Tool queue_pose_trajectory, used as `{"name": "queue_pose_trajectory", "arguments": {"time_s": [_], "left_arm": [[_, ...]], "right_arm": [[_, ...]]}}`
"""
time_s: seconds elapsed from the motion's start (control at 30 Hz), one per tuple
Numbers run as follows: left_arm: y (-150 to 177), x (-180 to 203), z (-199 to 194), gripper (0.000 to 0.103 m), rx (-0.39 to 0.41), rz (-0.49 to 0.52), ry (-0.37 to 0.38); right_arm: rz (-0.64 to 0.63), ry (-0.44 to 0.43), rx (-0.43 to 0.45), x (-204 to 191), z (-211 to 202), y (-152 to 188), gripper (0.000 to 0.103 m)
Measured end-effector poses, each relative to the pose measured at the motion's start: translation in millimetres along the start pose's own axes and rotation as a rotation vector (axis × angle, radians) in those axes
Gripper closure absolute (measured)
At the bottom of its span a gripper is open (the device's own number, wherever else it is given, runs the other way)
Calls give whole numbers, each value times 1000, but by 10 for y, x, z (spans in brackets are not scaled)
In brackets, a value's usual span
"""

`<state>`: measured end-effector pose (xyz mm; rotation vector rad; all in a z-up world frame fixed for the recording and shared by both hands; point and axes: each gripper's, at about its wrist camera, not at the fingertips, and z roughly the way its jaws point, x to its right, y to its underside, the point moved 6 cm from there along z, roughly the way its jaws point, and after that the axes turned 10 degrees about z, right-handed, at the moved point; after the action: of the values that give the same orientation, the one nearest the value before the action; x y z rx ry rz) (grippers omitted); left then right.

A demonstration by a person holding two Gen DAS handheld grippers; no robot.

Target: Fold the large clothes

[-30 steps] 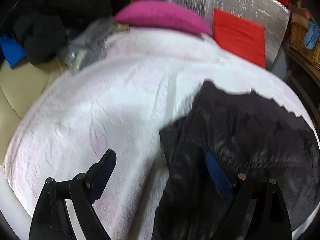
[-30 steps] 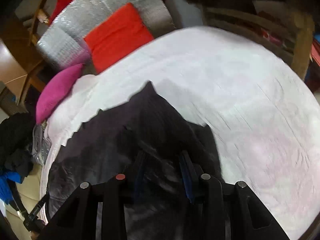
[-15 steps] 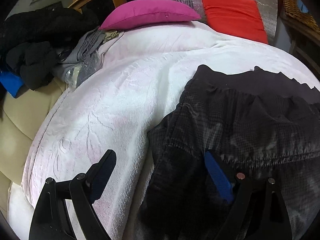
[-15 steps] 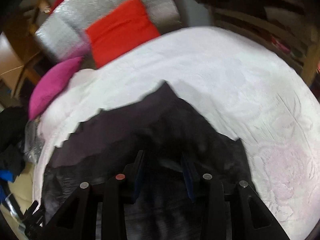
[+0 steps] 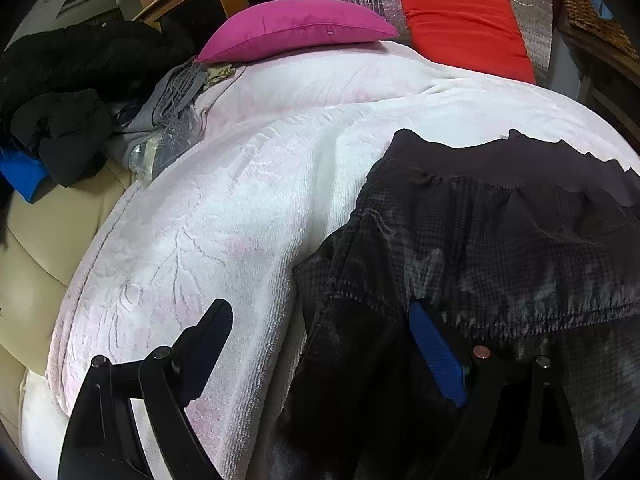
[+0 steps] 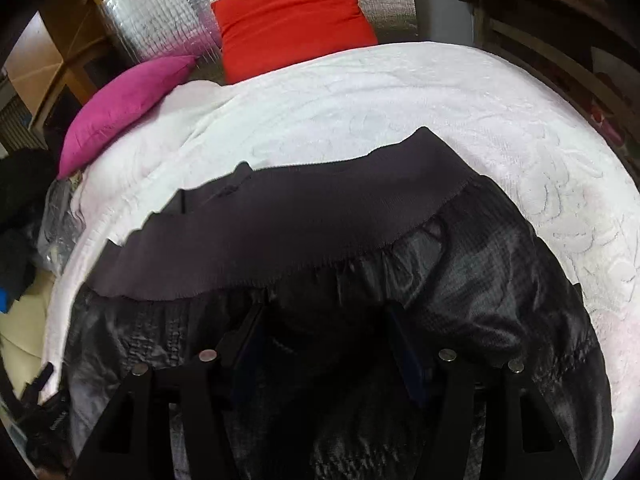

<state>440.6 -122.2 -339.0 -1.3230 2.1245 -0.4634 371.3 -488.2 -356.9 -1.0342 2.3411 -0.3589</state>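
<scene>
A dark quilted jacket [image 5: 500, 248] with a ribbed hem band [image 6: 304, 216] lies on the white textured blanket [image 5: 224, 216]; it fills the lower half of the right wrist view [image 6: 460, 272]. My left gripper [image 5: 320, 320] is open wide over the jacket's left edge, one finger above the blanket, the blue-padded finger [image 5: 436, 356] on the fabric. My right gripper [image 6: 328, 320] is open low over the jacket just behind the hem band, with dark fabric between the fingers.
A magenta pillow [image 5: 296, 28] and a red cushion [image 5: 464, 28] lie at the far side against a silver foil sheet [image 6: 160, 12]. A pile of dark and grey clothes [image 5: 80, 92] sits at the left. A wicker basket [image 5: 592, 8] stands far right.
Both grippers have come lower and closer to the jacket. The right gripper's fingers have spread wider apart. The jacket now lies flatter on the blanket.
</scene>
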Motion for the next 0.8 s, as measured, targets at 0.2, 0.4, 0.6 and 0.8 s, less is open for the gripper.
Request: {"name": "queue_pose_trajectory", "arguments": {"time_s": [0.2,0.4,0.6,0.8], "left_arm": [[0,9,-2,13,3,3,-2],[5,23,-2,13,8,3,-4],[9,8,-9,13,13,1,4],[18,9,-19,13,19,3,6]], "right_arm": [[104,-12,118,346,-357,-209,39],[187,43,-7,728,-67,-146,39],[130,62,50,588,-211,-146,39],[87,66,121,557,-611,3,39]]}}
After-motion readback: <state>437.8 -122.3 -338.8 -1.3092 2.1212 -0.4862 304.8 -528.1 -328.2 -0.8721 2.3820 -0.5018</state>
